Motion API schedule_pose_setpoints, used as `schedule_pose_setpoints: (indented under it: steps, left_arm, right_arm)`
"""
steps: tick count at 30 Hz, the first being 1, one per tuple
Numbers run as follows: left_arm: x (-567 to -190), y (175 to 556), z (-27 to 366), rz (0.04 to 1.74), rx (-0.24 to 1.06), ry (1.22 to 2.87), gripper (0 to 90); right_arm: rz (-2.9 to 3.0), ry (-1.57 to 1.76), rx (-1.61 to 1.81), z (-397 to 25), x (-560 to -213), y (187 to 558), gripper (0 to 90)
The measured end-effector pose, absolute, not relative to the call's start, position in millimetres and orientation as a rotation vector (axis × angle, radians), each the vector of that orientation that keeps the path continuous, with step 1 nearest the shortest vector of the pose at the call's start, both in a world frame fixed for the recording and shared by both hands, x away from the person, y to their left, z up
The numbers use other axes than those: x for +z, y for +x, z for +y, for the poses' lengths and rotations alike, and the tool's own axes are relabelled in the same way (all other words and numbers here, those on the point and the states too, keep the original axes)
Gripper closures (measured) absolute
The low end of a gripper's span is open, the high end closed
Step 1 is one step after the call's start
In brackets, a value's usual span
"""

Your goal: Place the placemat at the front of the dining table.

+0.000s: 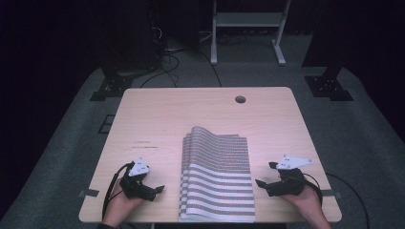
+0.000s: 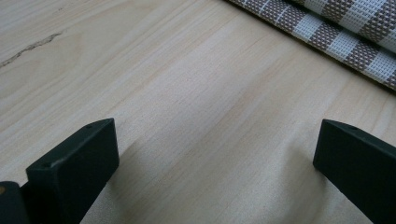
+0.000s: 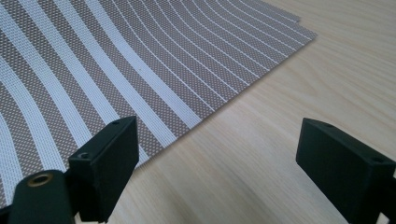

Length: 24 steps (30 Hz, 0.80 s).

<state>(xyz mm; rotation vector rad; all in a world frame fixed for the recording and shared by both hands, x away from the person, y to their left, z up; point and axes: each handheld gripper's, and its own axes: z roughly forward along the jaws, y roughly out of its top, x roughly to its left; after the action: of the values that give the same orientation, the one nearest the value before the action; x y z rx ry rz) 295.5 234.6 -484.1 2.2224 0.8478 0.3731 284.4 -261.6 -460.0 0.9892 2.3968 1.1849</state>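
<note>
A folded brown-and-white striped woven mat [image 1: 217, 171] lies on the near middle of the light wooden table [image 1: 157, 119], its far end slightly raised. My left gripper [image 1: 155, 192] rests open on bare wood to the mat's left; in the left gripper view [image 2: 215, 158] nothing lies between the jaws, and the mat's folded edge [image 2: 336, 32] runs across the upper right. My right gripper [image 1: 264, 174] stands open just right of the mat. In the right gripper view [image 3: 217, 158] the mat [image 3: 116, 60] spreads ahead on the left, its edge passing by the left jaw.
A round cable hole [image 1: 240, 99] sits near the table's far edge. Beyond the table, a white stand [image 1: 248, 28], black frame feet [image 1: 329, 86] and cables [image 1: 167, 57] rest on grey carpet. Bare wood stretches across the table's far half.
</note>
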Motion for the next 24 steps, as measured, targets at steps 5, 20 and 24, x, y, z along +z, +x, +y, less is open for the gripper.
schedule_pose_setpoints:
  steps: [5,20,24]
  left_arm:
    - [-484,296,235,0.848,0.373,2.222,0.0]
    - [-484,296,235,0.851,0.375,2.221,0.0]
    - [-484,296,235,0.850,0.375,2.221,0.0]
  right_arm:
    - [2.415,0.967,1.191,-250,-460,287,12.1]
    - [2.457,0.919,1.190,-227,-461,291,12.1]
    - [2.482,0.910,1.166,-219,-463,294,12.4]
